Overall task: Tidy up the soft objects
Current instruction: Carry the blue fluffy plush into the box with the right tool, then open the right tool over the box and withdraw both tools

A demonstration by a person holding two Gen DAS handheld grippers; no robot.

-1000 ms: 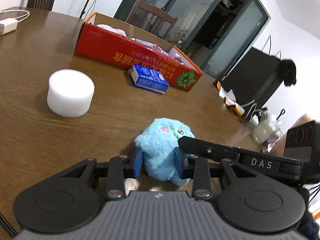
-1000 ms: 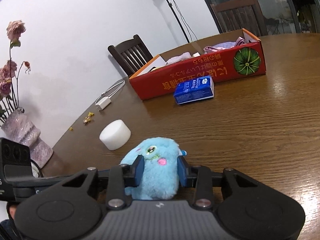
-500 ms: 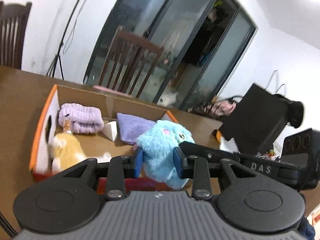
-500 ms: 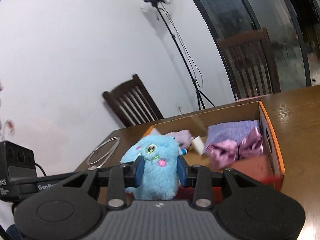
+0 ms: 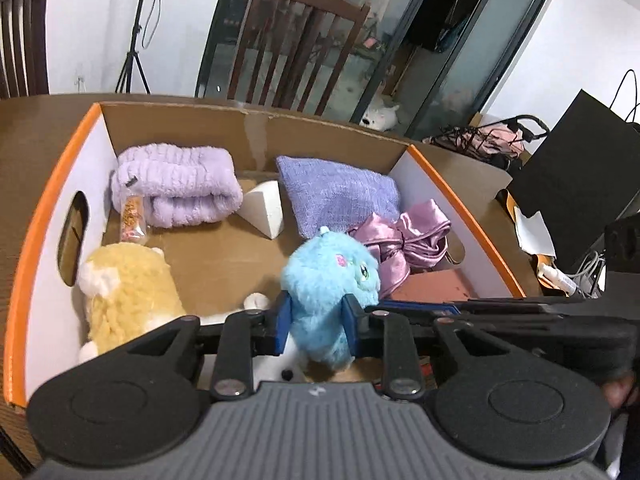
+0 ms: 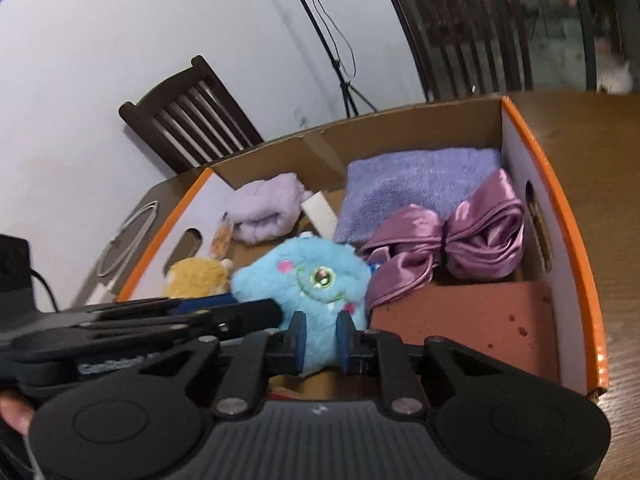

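A fluffy blue plush toy [image 5: 328, 276] hangs inside the open orange-rimmed cardboard box [image 5: 40, 216], just above its floor. My left gripper [image 5: 317, 322] has its blue pads pressed into the toy's sides, and its jaws are closing. My right gripper [image 6: 322, 338] pinches the lower part of the same blue plush toy [image 6: 308, 276] from the other side, its jaws closing tightly. In the box lie a yellow plush [image 5: 128, 292], a rolled lilac towel [image 5: 176, 188], a white foam wedge [image 5: 266, 208], a purple cloth [image 5: 340, 196], a pink satin bow [image 6: 448, 248] and a red-brown sponge [image 6: 460, 320].
The box stands on a brown wooden table [image 6: 616, 152]. Dark wooden chairs [image 5: 304, 44] stand behind it, with a tripod [image 5: 134, 52] by the wall. A coiled white cable [image 6: 128, 236] lies left of the box. Black boxes and cables [image 5: 580, 168] crowd the right.
Both grippers carried the blue toy from the table to over the box and down into it. The right jaws have narrowed on the toy, which now leans to the side.
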